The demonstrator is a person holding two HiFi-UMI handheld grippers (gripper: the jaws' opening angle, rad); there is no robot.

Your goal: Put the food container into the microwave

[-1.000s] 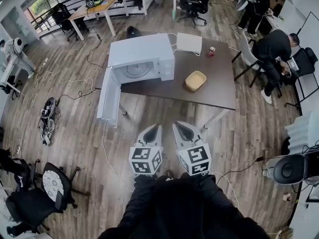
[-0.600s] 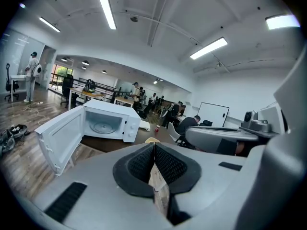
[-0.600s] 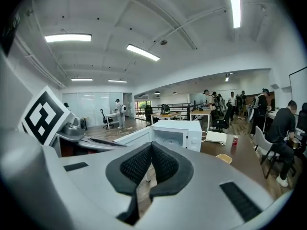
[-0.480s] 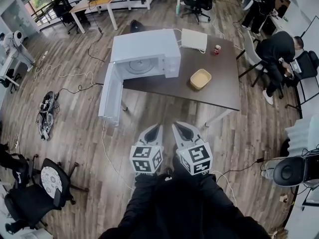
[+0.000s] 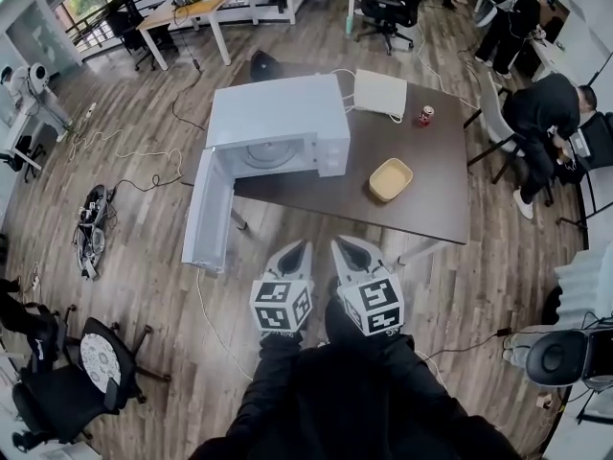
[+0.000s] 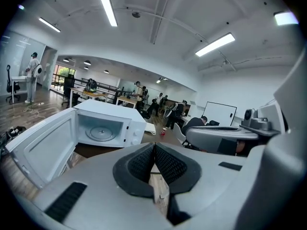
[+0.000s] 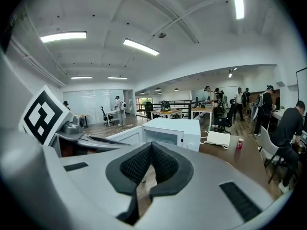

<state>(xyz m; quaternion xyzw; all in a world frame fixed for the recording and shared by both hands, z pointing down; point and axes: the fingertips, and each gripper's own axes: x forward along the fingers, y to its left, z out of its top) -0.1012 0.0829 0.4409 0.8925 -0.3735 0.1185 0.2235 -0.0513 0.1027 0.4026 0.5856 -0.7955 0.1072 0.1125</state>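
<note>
Container position first: food container [image 5: 390,179], a shallow tan open-top tray w/ rounded corners, sits on the dark table [image 5: 436,214], just right of the microwave [image 5: 278,123] and apart from it, nearer the table's front edge than the red can [image 5: 426,115] at the back. It looks empty, though the inside is too small to check properly. Microwave door [image 5: 209,209] is swung fully open to the left; the cavity w/ glass turntable faces the person, so nothing blocks the way in. Left gripper [image 5: 303,247] and right gripper [image 5: 339,244] are held low, side by side in front of the body, well short of the table. Each has its pads pressed together w/ nothing btw them; only floor shows behind the tips in both gripper views. So approach stage, pick not started. Handling, as a guess: tray prob. light and thin-walled, plastic or pulp, so it may flex or skid on the smooth tabletop if nudged. Best hold is likely the near side wall, one jaw inside, one outside, just below the rim, w/ moderate squeeze so it doesn't buckle. Keep it level on the carry; a one-sided pinch could let it droop, so a second hold on the opposite wall may help.
</note>
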